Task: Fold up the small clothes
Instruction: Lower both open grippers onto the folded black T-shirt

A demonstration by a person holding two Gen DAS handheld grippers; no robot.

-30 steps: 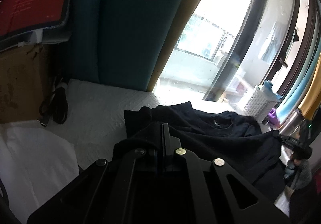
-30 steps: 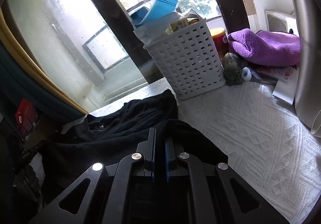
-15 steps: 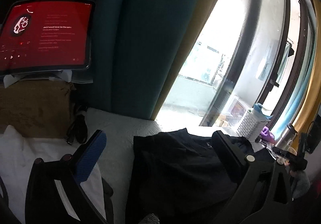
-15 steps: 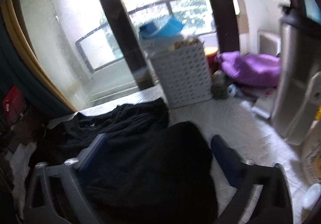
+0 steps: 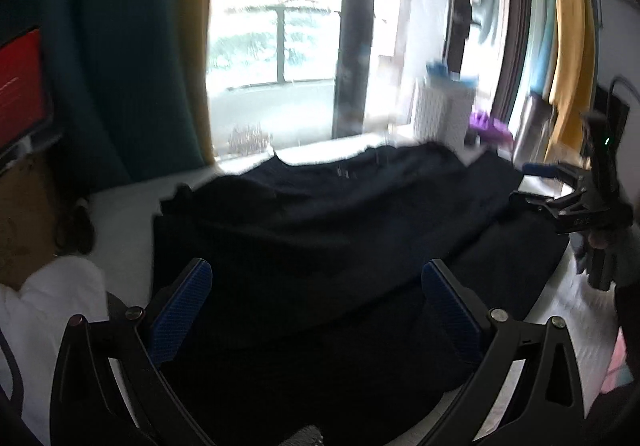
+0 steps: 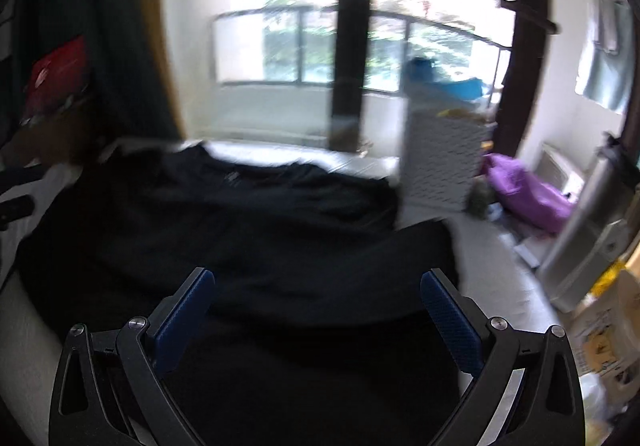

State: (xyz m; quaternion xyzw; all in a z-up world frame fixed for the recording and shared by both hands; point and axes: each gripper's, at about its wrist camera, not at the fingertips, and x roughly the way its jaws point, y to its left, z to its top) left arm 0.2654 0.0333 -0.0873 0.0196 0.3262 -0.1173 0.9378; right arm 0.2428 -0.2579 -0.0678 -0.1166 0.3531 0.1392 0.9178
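A black T-shirt (image 5: 340,230) lies on the white textured surface (image 5: 128,214), its near part folded over the rest. It also shows in the right wrist view (image 6: 248,230). My left gripper (image 5: 316,278) is open and empty, held above the shirt's near left part. My right gripper (image 6: 316,286) is open and empty above the shirt's near right part; it also shows at the right edge of the left wrist view (image 5: 536,182). Both views are blurred by motion.
A white slotted basket (image 6: 440,162) stands behind the shirt at the right, with a purple cloth (image 6: 528,194) and a metal bin (image 6: 592,230) beyond it. A red screen (image 5: 20,86) on a cardboard box (image 5: 24,222) and white cloth (image 5: 48,310) sit at left. Window behind.
Both grippers were shut on the black shirt a second ago, then opened and let it go. Both have lifted and drawn back since, and the shirt lies folded.
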